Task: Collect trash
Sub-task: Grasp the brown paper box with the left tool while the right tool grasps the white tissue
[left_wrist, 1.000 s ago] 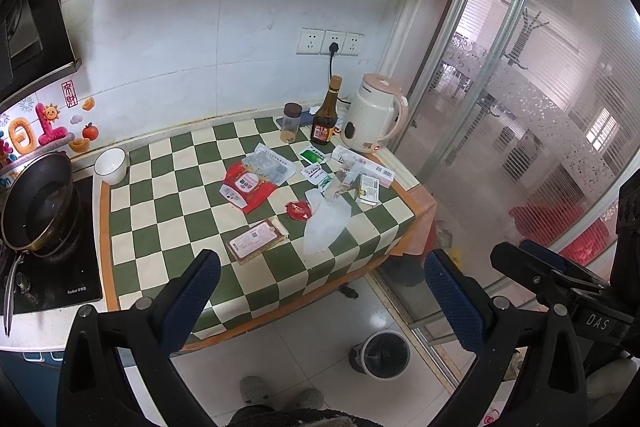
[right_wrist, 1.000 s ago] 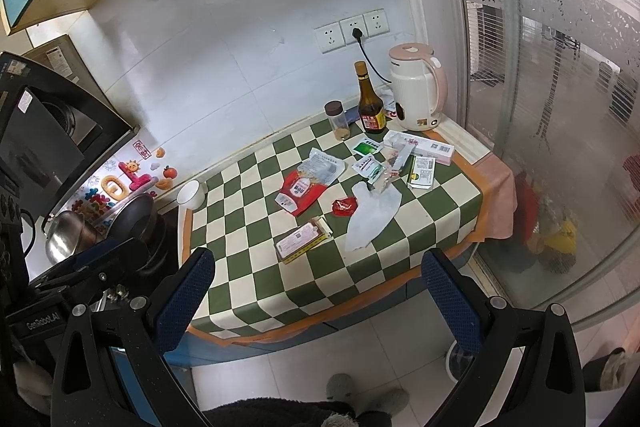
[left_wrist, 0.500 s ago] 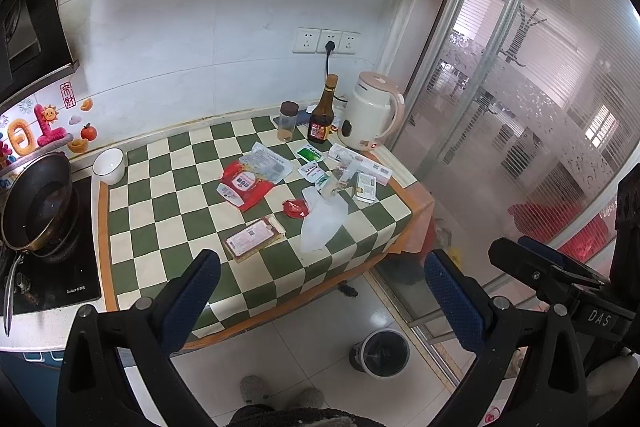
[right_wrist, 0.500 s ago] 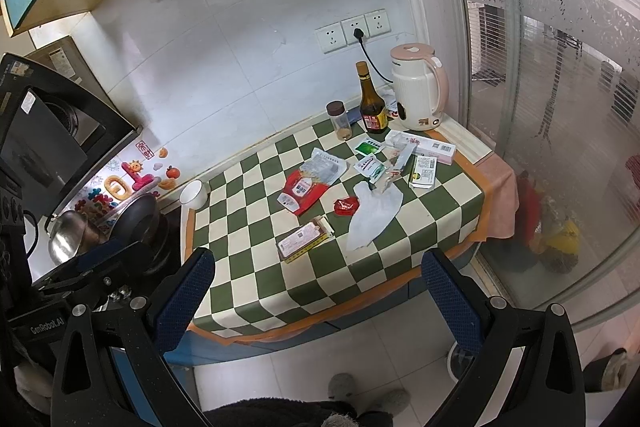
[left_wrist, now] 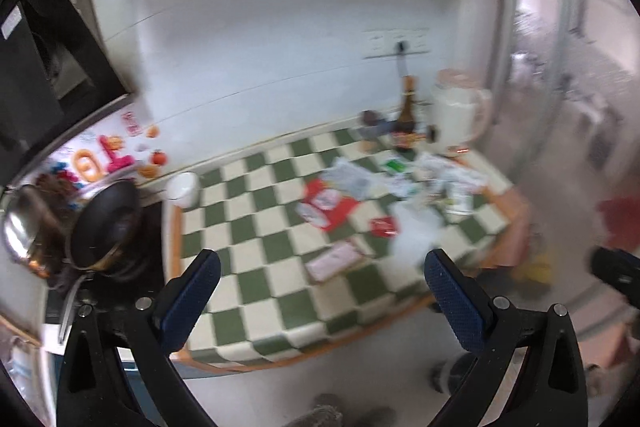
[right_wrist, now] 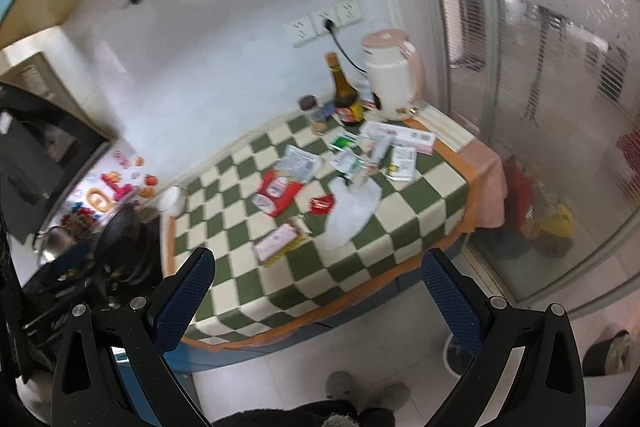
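Trash lies scattered on a green-and-white checkered counter (right_wrist: 248, 283): a red packet (right_wrist: 276, 191), a small red wrapper (right_wrist: 321, 205), a white plastic bag (right_wrist: 352, 207), a pink pack (right_wrist: 278, 243) and several paper packets (right_wrist: 402, 157). The same red packet (left_wrist: 326, 203), bag (left_wrist: 416, 231) and pink pack (left_wrist: 334, 259) show blurred in the left wrist view. My left gripper (left_wrist: 320, 277) and right gripper (right_wrist: 318, 279) are both open and empty, held well back from the counter.
A brown bottle (right_wrist: 346, 93), a small jar (right_wrist: 312, 111) and a white kettle (right_wrist: 392, 75) stand at the counter's back. A white bowl (right_wrist: 171, 201) and a black pan (left_wrist: 106, 223) sit at the left. A bin (right_wrist: 460, 353) stands on the floor by the glass door (right_wrist: 560, 107).
Both views have swung and moved closer to the counter, with motion blur. The left view turned left, showing more of the stove. Nothing on the counter has moved.
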The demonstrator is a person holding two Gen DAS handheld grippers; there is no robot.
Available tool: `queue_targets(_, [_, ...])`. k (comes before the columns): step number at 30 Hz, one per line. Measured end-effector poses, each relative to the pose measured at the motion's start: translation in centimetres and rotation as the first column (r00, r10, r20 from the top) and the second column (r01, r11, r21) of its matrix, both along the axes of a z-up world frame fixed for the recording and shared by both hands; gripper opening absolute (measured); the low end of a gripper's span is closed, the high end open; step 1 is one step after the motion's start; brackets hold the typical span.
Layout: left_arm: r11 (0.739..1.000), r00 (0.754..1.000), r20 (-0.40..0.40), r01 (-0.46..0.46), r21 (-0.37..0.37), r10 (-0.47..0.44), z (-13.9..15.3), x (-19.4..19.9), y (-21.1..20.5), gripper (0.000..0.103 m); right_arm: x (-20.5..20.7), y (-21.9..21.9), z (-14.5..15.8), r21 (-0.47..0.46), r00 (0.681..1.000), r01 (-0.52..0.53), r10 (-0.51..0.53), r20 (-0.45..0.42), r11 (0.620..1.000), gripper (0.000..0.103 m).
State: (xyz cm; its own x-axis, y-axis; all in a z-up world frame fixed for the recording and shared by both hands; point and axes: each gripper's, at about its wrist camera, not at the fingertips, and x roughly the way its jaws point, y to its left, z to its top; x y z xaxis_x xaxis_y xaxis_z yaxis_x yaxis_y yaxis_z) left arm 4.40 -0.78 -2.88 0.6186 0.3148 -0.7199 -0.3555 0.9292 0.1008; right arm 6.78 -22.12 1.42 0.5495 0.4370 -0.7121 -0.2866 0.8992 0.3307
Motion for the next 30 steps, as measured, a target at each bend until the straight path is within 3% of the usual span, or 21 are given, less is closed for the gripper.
queue_targets(5, [0.995,0.991,-0.105,-0.076,0.064,0.083,-5.5,4.4,3.4,0.103,4.8,-0.1,-4.8,-0.025,0.996,0.035,-0.037,-0.077,0.999,0.103])
queue_targets(9, [0.999,0.966,-0.257,0.002,0.052,0.012,-11.3,8.3,5.5,0.103,9.2,-0.4,-10.0,-0.052,0.983,0.072,-0.08,-0.163,0.996,0.103])
queue_targets(13, [0.985,0.884,-0.448,0.168,0.04,-0.132,-19.1,13.1,6.0,0.103,13.3,0.9,-14.7,-0.107,0.968,0.079,-0.102,-0.23,0.991,0.103])
queue_targets(15, [0.97,0.825,-0.53,0.242,0.018,-0.196,-23.0,15.2,6.0,0.103,15.6,2.0,-17.3,-0.145,0.957,0.085,-0.121,-0.265,0.986,0.103])
queue_targets(16, [0.957,0.781,-0.574,0.29,-0.015,-0.246,-25.2,16.3,5.8,0.102,16.6,2.3,-18.4,-0.158,0.952,0.089,-0.13,-0.275,0.983,0.103])
queue_targets(19, [0.931,0.703,-0.64,0.359,-0.059,-0.312,-29.5,18.5,5.6,0.099,20.0,4.1,-21.9,-0.214,0.928,0.09,-0.16,-0.336,0.973,0.103])
queue_targets(22, [0.918,0.656,-0.669,0.384,-0.102,-0.349,-32.3,20.2,5.5,0.099,23.1,5.9,-25.1,-0.259,0.905,0.071,-0.171,-0.388,0.963,0.103])
queue_targets(25, [0.913,0.642,-0.671,0.383,-0.139,-0.372,-33.1,21.2,5.6,0.081,25.9,8.1,-28.1,-0.287,0.887,0.057,-0.181,-0.426,0.956,0.103])
queue_targets(26, [0.914,0.657,-0.648,0.366,-0.174,-0.386,-32.7,21.5,5.8,0.067,26.6,8.7,-28.9,-0.29,0.881,0.052,-0.181,-0.438,0.956,0.103])
queue_targets(27, [0.919,0.67,-0.634,0.344,-0.194,-0.385,-32.3,21.7,6.2,0.066,27.0,9.4,-29.5,-0.294,0.876,0.048,-0.181,-0.446,0.955,0.103])
queue_targets(28, [0.931,0.701,-0.615,0.302,-0.204,-0.362,-31.7,21.9,6.8,0.066,27.7,10.3,-30.4,-0.3,0.873,0.041,-0.181,-0.453,0.953,0.103])
queue_targets(30, [0.958,0.743,-0.604,0.225,-0.18,-0.288,-30.9,22.0,8.0,0.065,28.4,11.7,-31.6,-0.316,0.868,0.033,-0.184,-0.461,0.948,0.103])
